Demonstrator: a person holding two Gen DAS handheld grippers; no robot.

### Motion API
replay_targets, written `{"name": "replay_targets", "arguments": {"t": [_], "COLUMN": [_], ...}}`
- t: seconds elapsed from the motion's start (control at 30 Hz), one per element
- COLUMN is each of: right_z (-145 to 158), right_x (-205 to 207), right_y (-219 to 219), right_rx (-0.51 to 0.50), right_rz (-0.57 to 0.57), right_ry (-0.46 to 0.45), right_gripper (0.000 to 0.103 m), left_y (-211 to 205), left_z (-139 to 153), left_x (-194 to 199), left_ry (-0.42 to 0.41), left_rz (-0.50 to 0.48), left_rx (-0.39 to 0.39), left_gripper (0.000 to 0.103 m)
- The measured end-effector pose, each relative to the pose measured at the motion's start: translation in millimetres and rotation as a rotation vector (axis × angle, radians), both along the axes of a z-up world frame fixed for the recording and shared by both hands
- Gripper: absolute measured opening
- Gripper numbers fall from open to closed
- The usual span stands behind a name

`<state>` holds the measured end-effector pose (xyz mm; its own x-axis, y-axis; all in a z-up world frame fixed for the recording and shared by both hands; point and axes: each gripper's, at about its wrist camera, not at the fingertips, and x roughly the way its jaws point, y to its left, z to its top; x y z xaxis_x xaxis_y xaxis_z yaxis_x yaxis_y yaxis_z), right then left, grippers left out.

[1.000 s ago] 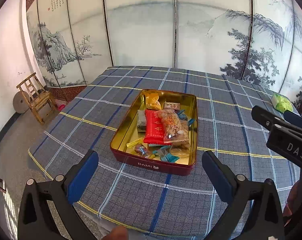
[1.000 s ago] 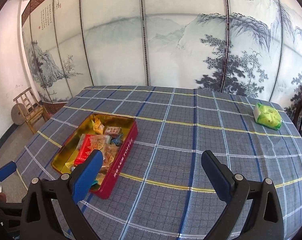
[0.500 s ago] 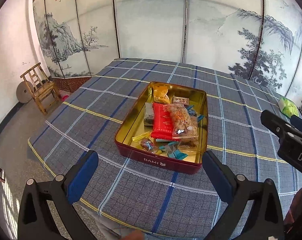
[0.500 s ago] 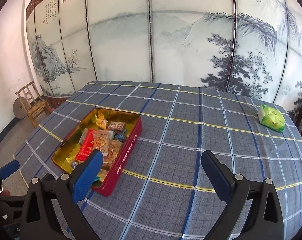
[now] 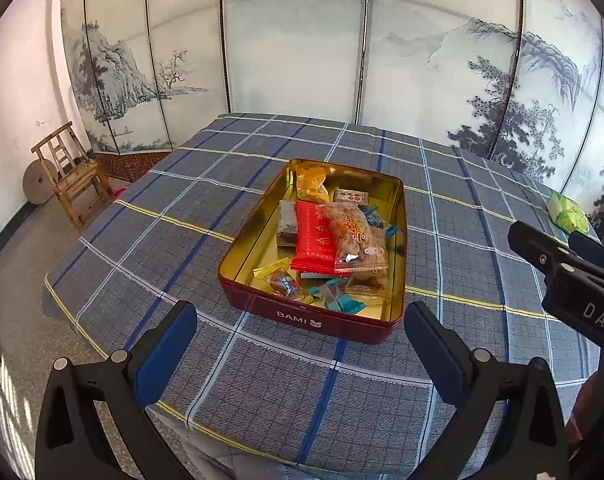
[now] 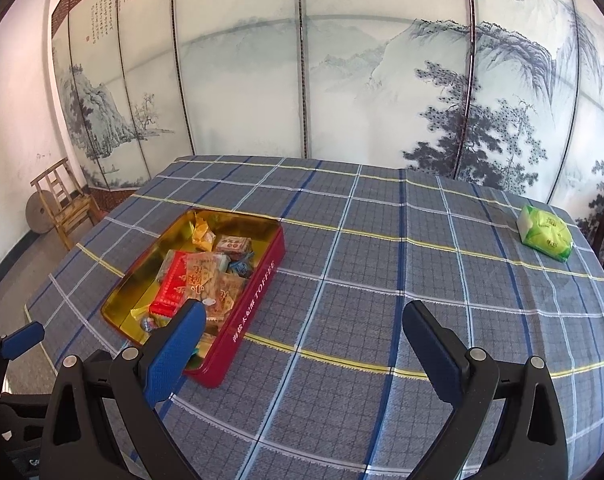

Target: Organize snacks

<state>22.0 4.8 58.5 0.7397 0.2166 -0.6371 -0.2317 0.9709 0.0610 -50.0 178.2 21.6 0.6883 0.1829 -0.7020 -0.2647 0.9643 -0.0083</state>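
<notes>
Left gripper (image 5: pixel 300 336) and right gripper (image 6: pixel 302 334): both spread wide, holding nothing. Red tin (image 5: pixel 318 322) just ahead, loosely heaped with snacks (image 5: pixel 334 236). Green packet (image 6: pixel 546 233) lies well apart, near the far table edge. Risk: a careless reach nudges it overboard, or disturbs the heap.

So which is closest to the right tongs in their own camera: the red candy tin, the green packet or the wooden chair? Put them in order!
From the right tongs:
1. The red candy tin, just ahead on the left, beside the left finger.
2. The green packet, far across the table on the right.
3. The wooden chair, off the table, on the floor by the left wall.
</notes>
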Motion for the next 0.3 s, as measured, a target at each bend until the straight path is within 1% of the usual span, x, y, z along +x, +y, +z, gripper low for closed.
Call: {"name": "replay_targets", "arguments": {"t": [0.3], "right_z": [-1.2], "right_x": [0.2], "right_y": [-1.2], "right_rx": [0.0], "right_rz": [0.001], "right_ry": [0.0], "right_gripper": [0.099], "left_y": [-2.1], "left_z": [-0.2], "left_x": [-3.1], "left_ry": [0.002], "left_rz": [0.0], "left_rx": [0.021], "left_gripper": [0.103]}}
